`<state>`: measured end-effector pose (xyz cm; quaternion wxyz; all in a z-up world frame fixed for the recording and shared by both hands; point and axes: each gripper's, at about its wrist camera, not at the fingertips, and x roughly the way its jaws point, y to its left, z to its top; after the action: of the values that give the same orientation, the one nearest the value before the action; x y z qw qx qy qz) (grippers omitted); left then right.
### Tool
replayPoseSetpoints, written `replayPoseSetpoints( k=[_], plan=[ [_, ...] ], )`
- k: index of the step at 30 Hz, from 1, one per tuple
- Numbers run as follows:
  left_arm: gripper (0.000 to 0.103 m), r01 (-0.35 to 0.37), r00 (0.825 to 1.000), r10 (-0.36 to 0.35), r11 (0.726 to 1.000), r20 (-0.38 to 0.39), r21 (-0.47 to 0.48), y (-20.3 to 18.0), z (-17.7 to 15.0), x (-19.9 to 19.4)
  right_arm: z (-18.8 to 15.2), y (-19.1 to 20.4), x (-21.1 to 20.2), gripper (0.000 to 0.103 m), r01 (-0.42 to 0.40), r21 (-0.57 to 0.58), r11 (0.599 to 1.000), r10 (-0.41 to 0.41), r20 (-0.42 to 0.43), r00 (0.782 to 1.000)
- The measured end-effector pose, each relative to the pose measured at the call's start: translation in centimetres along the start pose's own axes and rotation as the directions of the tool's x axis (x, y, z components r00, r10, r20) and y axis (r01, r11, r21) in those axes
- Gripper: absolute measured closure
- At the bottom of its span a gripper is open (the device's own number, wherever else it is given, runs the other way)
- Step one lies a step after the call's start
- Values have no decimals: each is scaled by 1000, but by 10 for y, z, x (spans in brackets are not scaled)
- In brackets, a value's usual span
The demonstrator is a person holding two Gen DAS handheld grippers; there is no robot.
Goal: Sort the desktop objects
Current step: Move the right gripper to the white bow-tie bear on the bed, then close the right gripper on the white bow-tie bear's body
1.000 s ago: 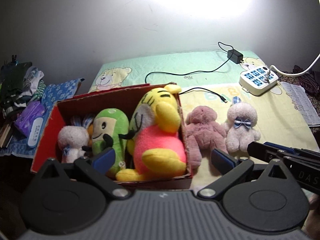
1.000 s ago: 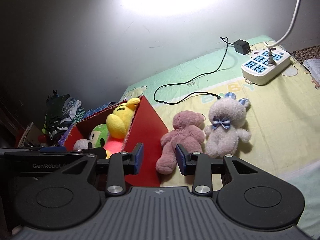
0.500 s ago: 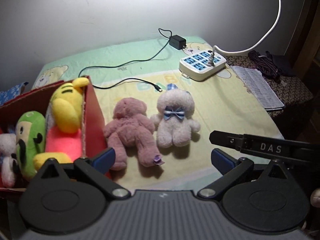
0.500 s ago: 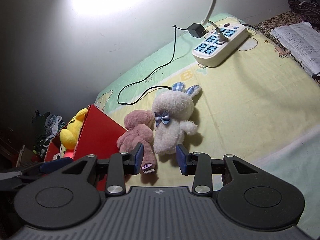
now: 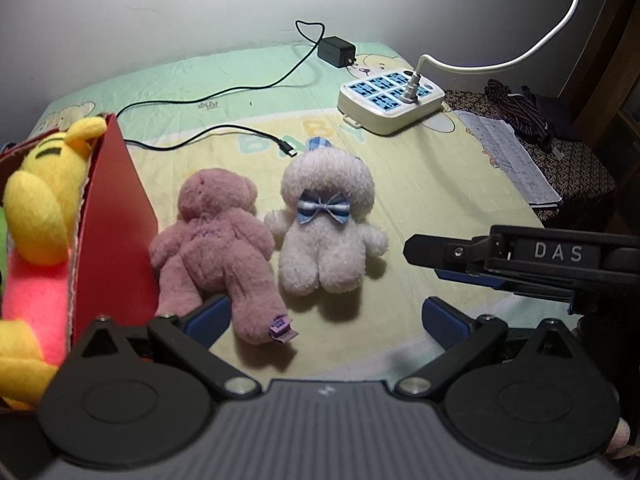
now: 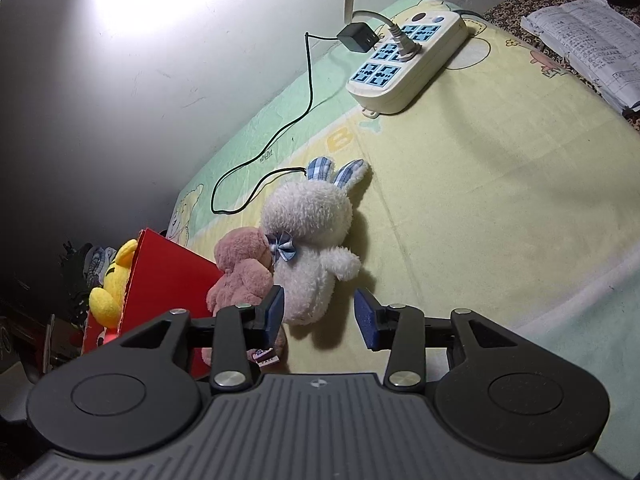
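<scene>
Left gripper (image 5: 324, 320) wide open, empty; right gripper (image 6: 319, 312) part open, empty, white rabbit (image 6: 310, 240) at 12 o'clock.

Lighting is uneven in both views. A strong source above glares off the wall (image 6: 168, 4) at 11 o'clock in the right wrist view, blown to pure white; the left wrist view shows softer wash at 12 o'clock. The bedsheet (image 5: 420, 184) is well lit. The white bunny (image 6: 308, 252) casts a soft shadow toward 4 o'clock. Corners fall dark. Fisheye curvature bends the edges. Focus is adequate; fine print on the papers (image 6: 592, 40) is unreadable.
</scene>
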<state>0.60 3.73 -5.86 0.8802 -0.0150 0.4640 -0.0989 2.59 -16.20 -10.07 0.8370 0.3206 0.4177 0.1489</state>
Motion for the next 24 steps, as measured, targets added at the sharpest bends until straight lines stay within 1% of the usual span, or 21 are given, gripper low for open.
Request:
replayPoseSetpoints(
  k=[5,8,11,12,14,16,19,23,24],
  plan=[
    [1,36,999,-36,999,3,-8,4,12,16,10,0,18,54,-16,1,1000,16,-7,1000],
    [1,55,998,-55,998,-11,1,2,17,30,13,-6,30,53,-27,31,999,28,-25,999],
    [1,59,998,-59,998,-22,18,-1,23,43,16,-11,36,52,-39,54,998,41,-22,999],
    [1,57,998,-57,998,-23,27,-1,25,48,18,-11,38,48,-41,53,998,42,-21,999],
    [1,50,998,-49,998,-26,32,0,29,56,21,-11,44,47,-42,40,998,42,-17,999],
    [1,49,998,-48,999,-40,17,5,34,65,25,-10,49,47,-51,32,998,52,-14,999],
    [2,74,996,-74,997,-52,-8,12,40,76,31,-9,58,46,-69,16,997,69,-9,998],
    [3,80,995,-78,996,-55,28,7,44,86,34,-11,76,46,-64,14,998,65,-42,997],
    [3,81,995,-79,996,-58,25,8,44,89,35,-14,79,40,-73,28,997,74,-43,996]
  ],
)
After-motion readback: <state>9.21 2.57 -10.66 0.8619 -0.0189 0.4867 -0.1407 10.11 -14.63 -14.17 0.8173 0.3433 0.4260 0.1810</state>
